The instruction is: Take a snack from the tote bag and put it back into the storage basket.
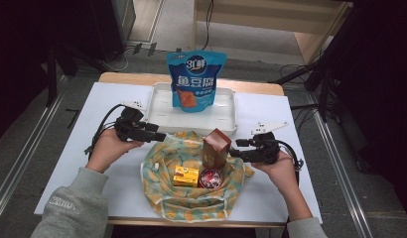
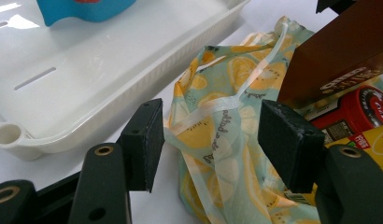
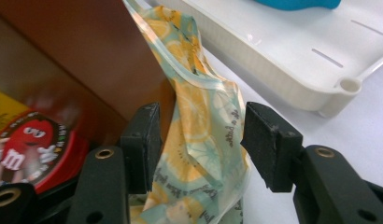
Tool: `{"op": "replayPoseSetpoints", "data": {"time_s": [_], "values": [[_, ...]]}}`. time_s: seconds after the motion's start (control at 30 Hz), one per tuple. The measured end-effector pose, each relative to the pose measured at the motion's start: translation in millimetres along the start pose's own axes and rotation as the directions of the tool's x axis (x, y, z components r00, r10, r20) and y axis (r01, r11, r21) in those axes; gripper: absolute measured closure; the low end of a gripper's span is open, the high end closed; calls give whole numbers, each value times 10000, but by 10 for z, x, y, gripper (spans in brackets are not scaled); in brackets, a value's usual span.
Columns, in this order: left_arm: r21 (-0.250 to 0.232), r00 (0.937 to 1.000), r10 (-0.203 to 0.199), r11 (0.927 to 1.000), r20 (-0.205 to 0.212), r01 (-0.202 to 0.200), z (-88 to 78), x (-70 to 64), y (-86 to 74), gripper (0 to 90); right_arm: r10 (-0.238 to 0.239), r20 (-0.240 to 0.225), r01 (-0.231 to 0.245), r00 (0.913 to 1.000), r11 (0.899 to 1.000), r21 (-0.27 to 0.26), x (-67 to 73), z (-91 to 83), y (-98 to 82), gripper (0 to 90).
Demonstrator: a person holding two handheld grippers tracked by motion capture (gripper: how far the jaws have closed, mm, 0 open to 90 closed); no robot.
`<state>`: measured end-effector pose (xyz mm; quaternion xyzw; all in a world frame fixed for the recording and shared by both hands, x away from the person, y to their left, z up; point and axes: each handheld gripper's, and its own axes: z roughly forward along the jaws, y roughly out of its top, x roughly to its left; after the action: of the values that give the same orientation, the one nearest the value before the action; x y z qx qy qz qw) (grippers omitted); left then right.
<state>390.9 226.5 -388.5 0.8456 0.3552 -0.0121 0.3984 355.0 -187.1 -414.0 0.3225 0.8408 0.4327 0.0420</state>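
- Lemon-print bag (image 1: 191,198): lies open on the white table (image 1: 82,163), just in front of the white tray (image 1: 191,116); judged thin, soft, light, slippery; best taken at its rim
- Left gripper (image 2: 208,135), right gripper (image 3: 201,140): jaws part open, straddling rim folds, pads not pressing
- Contents: brown box (image 1: 216,148), yellow box (image 1: 185,175), red M&M's tub (image 3: 26,149)
- Blue pouch (image 1: 195,79) in tray: large "鱼豆腐" print

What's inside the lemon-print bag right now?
A brown box standing upright, a yellow box and a red round tin in the bag. Anything beneath them is covered.
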Motion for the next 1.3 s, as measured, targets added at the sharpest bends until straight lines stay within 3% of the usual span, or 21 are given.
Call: {"op": "replayPoseSetpoints", "data": {"time_s": [0.8,1.17,1.3], "values": [[184,9999,96,9998,79,-97,-16,-20,-31,413,60,83,-61,9999,9999,129,275,-229,10,435],[102,10000,25,9999,91,-26,-11,-17,-28,412,-42,-74,43,10000,9999,126,410,-267,48,347],[72,9999,40,10000,112,-41,-15,-14,-24,412,119,-250,-116,9996,9998,149,452,-256,71,299]]}}
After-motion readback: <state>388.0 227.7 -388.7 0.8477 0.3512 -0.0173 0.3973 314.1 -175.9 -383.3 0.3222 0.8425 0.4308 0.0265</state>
